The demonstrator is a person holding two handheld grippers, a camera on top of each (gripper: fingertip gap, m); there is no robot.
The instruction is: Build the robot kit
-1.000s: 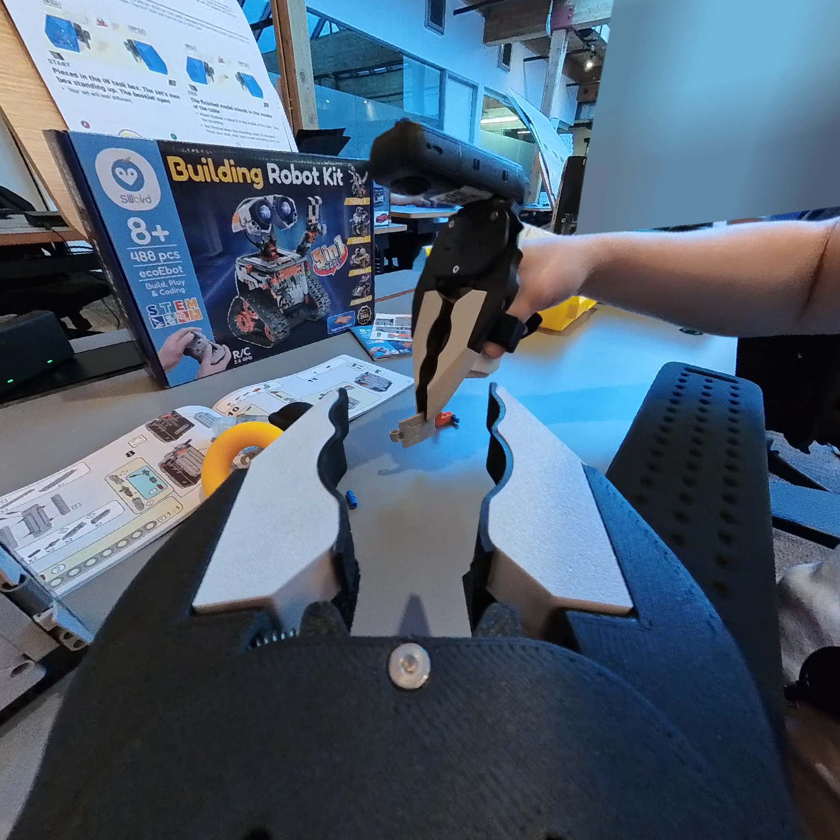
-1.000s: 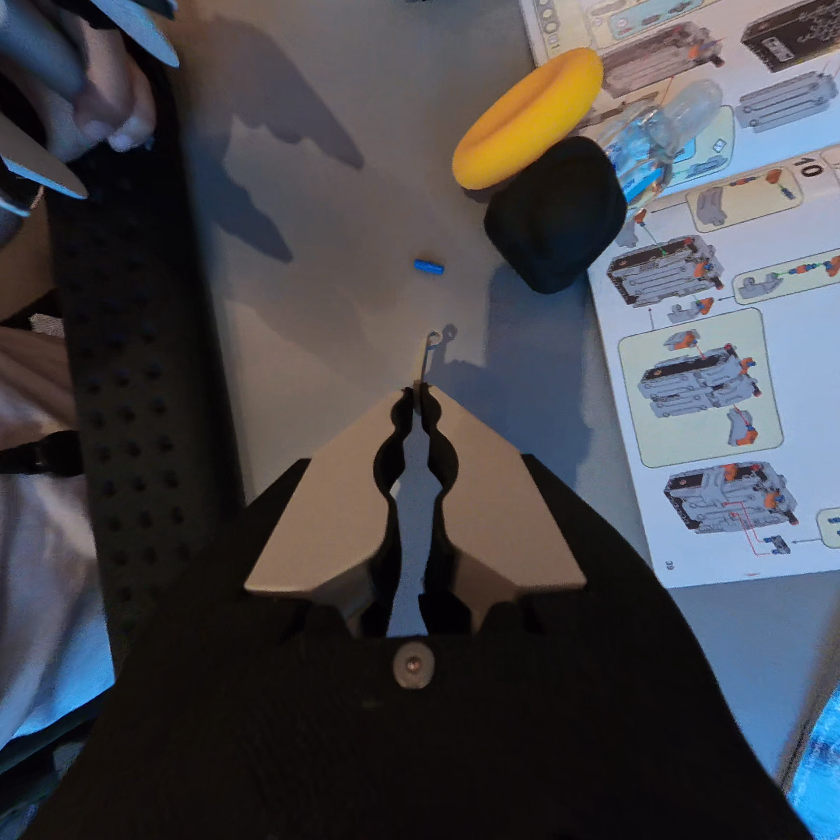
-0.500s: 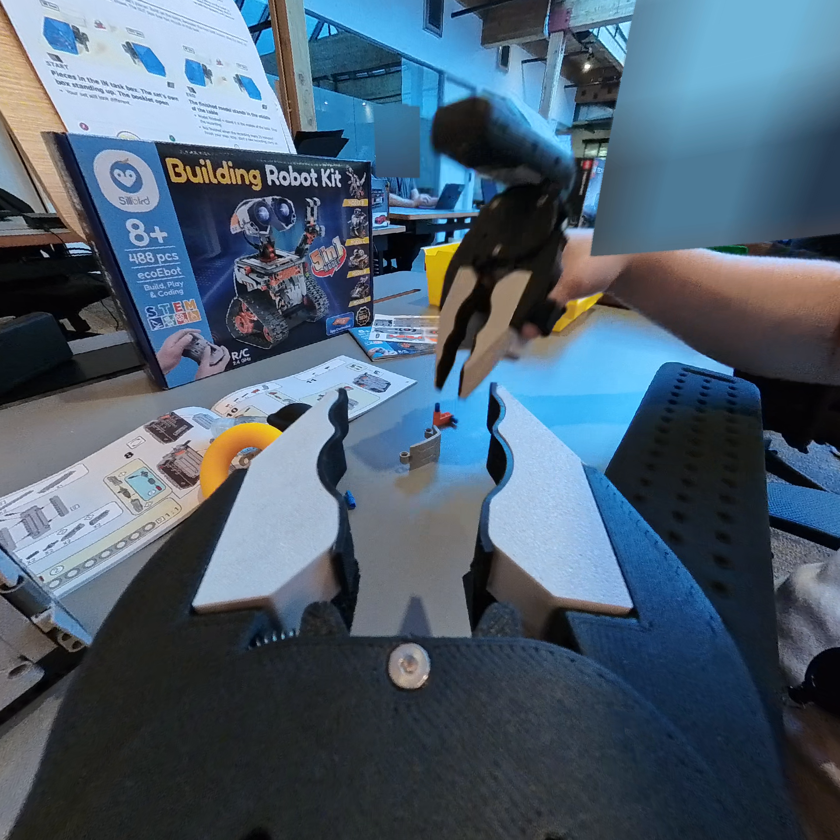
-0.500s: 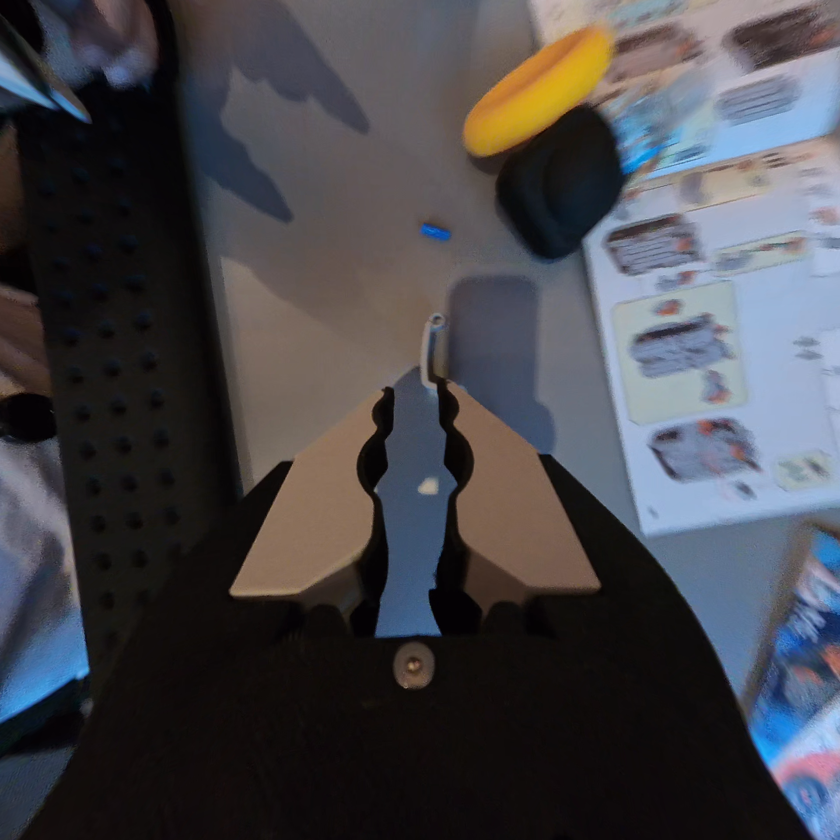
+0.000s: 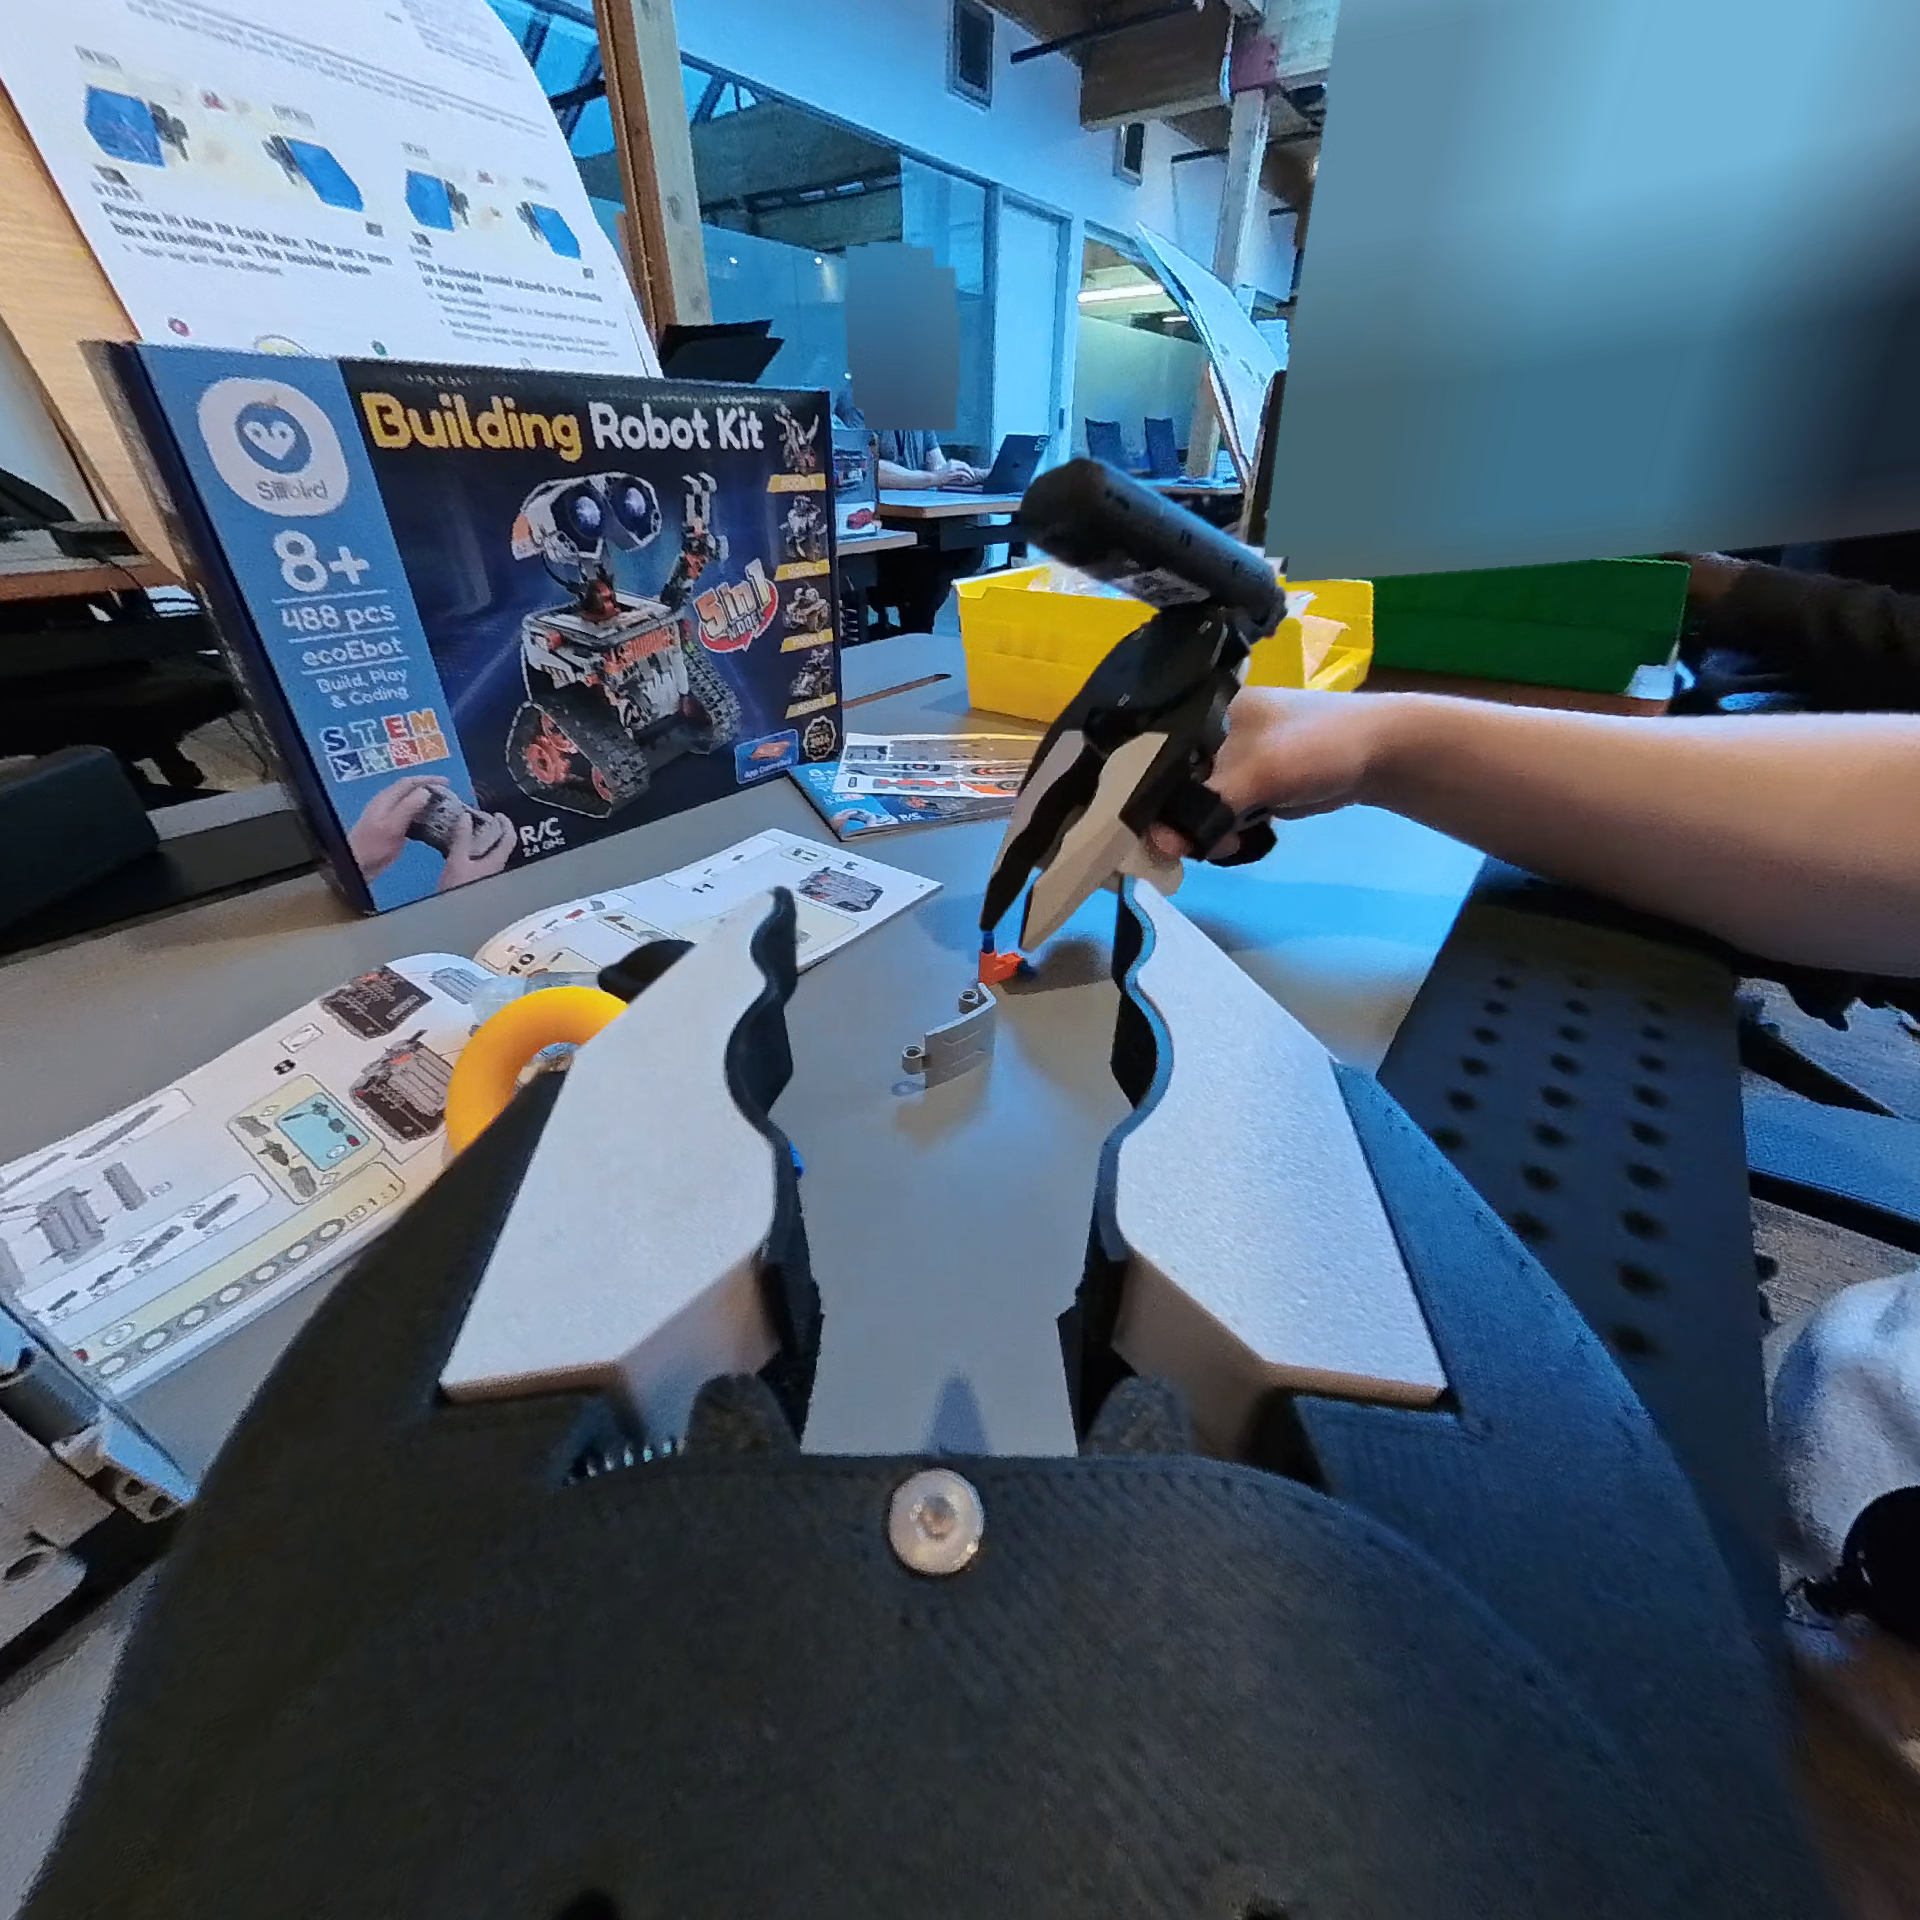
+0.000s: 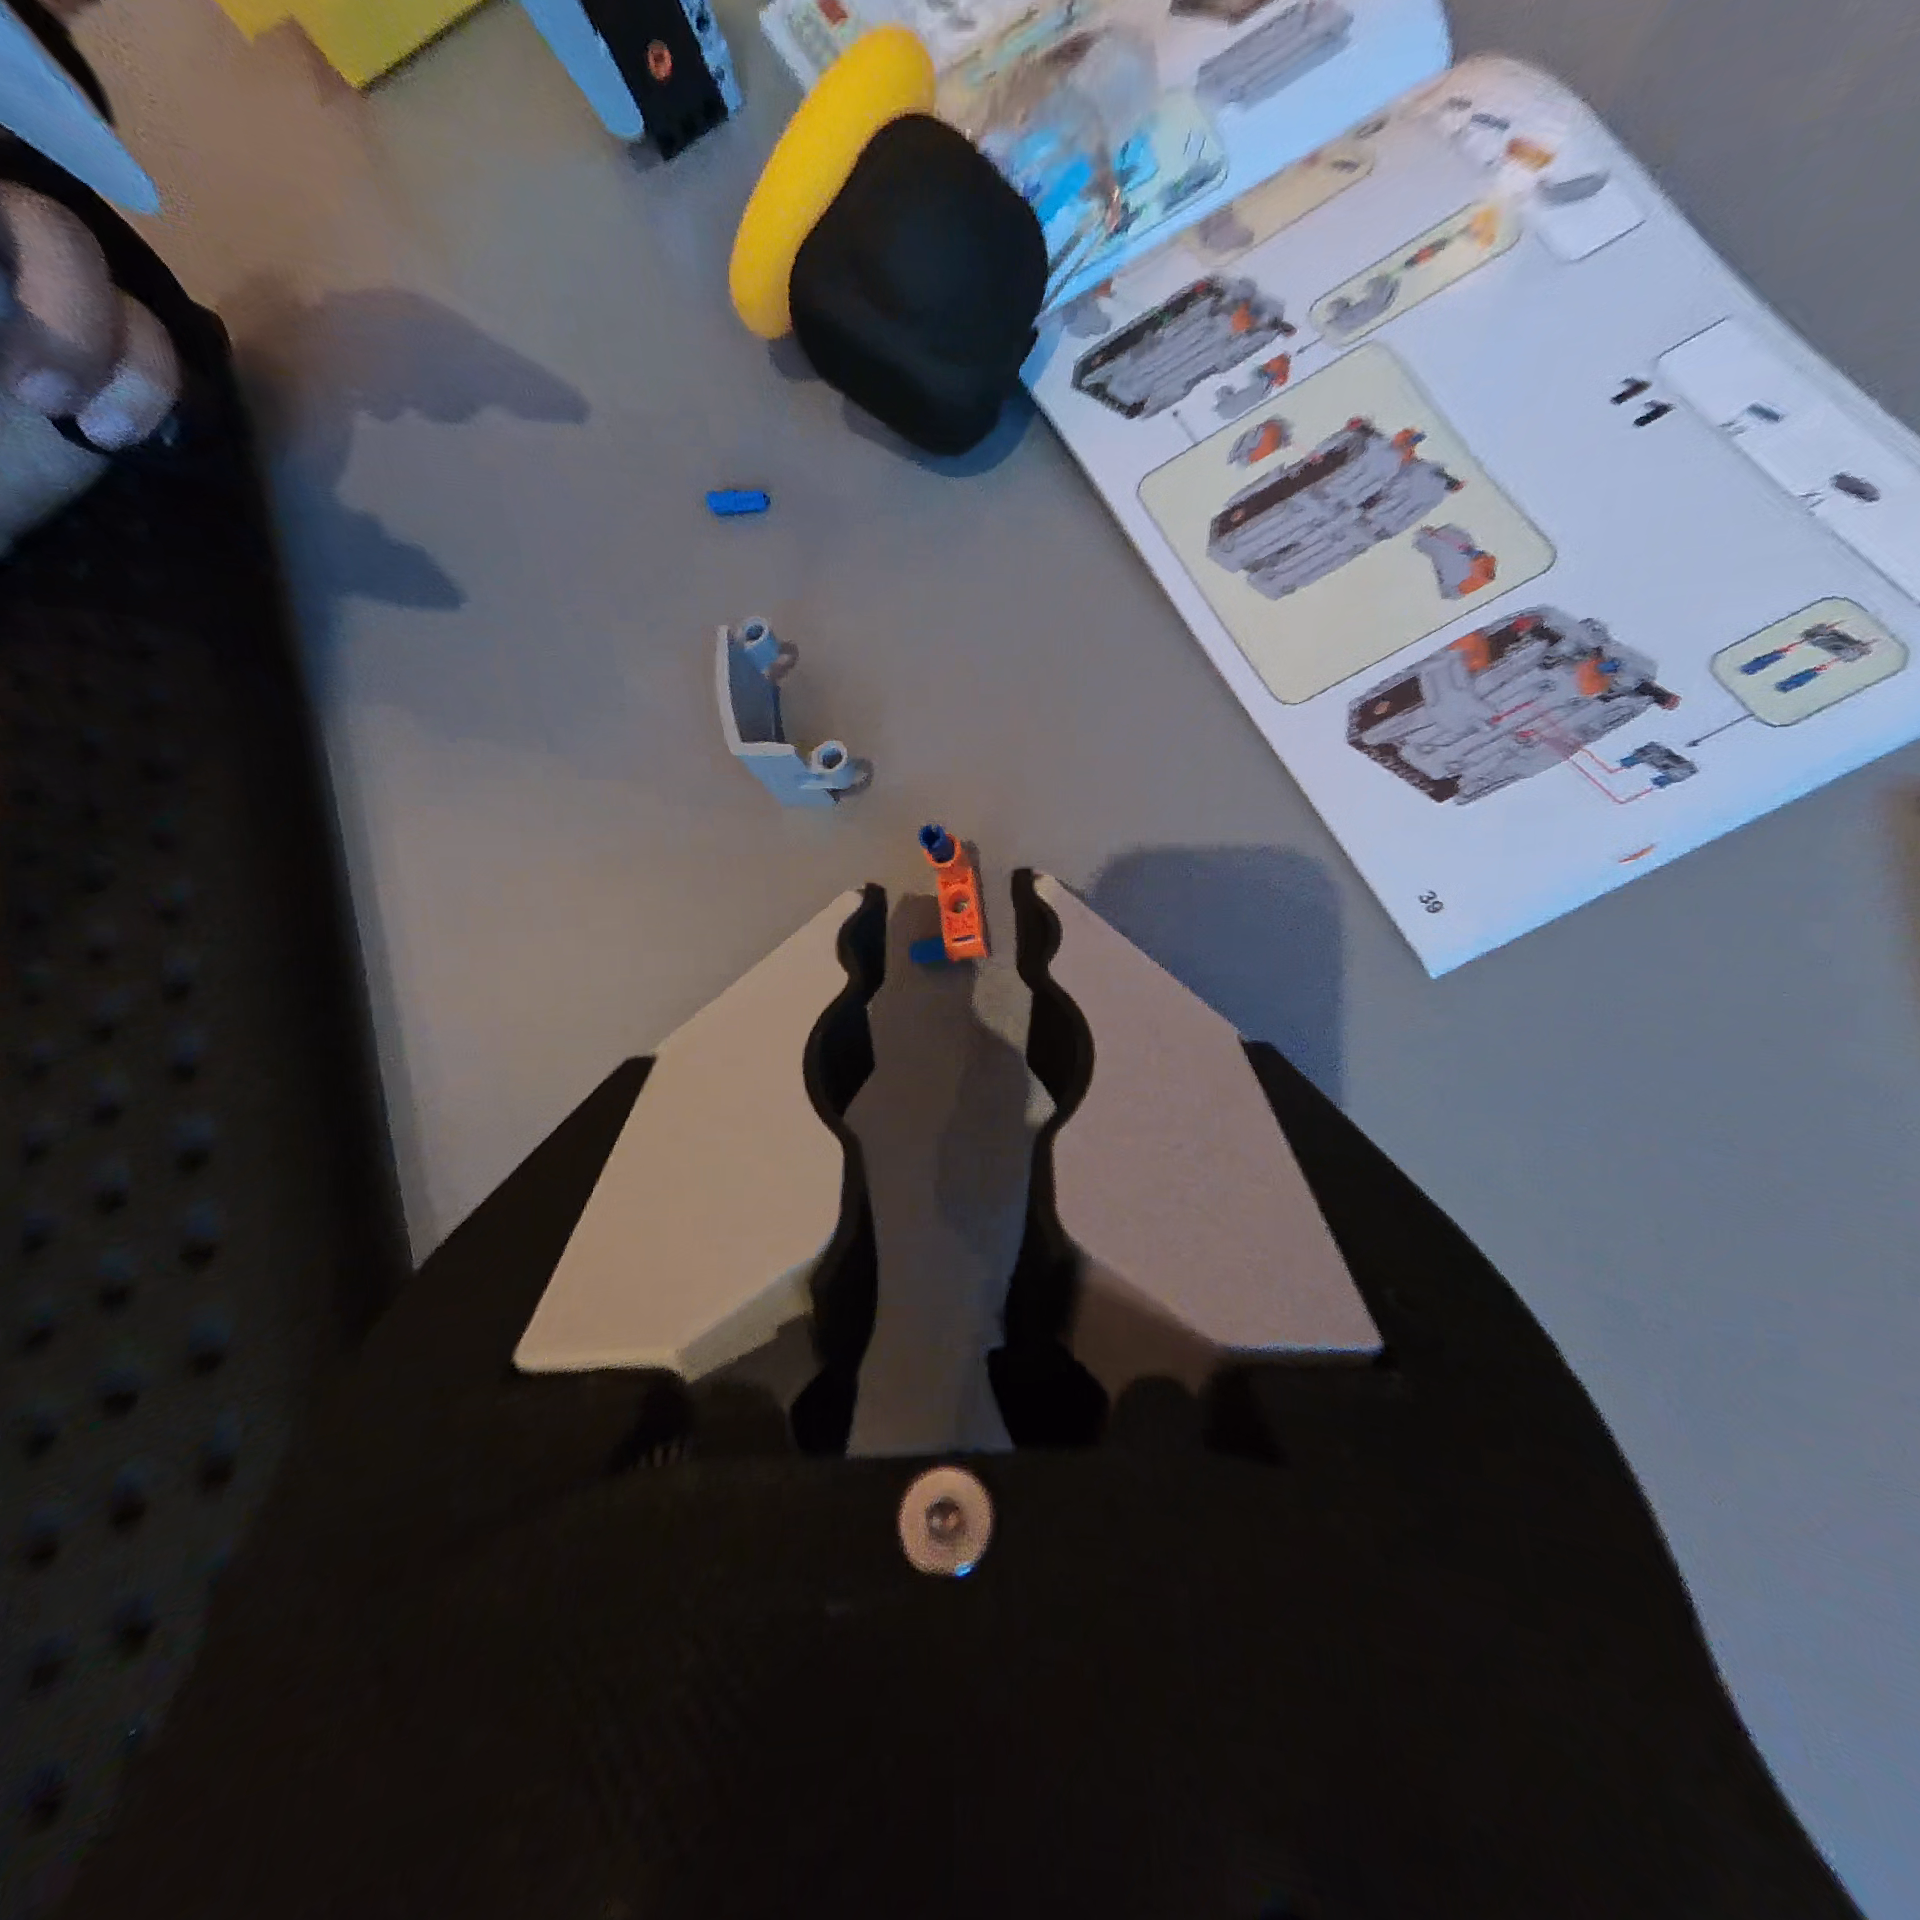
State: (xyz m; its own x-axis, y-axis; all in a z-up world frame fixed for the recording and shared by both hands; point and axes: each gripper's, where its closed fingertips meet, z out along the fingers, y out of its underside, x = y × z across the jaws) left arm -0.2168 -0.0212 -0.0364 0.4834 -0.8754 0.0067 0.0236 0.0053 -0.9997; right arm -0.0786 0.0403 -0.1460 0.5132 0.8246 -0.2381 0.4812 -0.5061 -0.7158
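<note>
My left gripper (image 5: 951,914) is open and empty, low over the grey table (image 5: 935,1247). A small grey curved brick piece (image 5: 951,1044) lies on the table between and beyond its fingers. My right gripper (image 6: 945,888) is open, its tips either side of a small orange piece with blue pins (image 6: 954,902) that stands on the table. In the left wrist view the right gripper (image 5: 1006,930) points down at that orange piece (image 5: 995,966). The grey piece (image 6: 774,717) lies just beyond the right gripper. A small blue pin (image 6: 738,502) lies farther out.
An open instruction booklet (image 6: 1455,499) lies to the right, with a yellow ring (image 6: 821,177) and a black lump (image 6: 920,281) at its edge. A robot kit box (image 5: 488,613) stands at the back, yellow bins (image 5: 1049,639) behind. A black perforated panel (image 5: 1558,1122) runs along the table's side. The left gripper's tips are roughly 20 cm from the right gripper's. The small blue pin (image 6: 738,502) is about equally far from each gripper, around 12 cm.
My right gripper let go of the grey piece, opened, lifted and moved over to the orange piece. The grey piece now lies on the table. My left gripper has stayed put.
</note>
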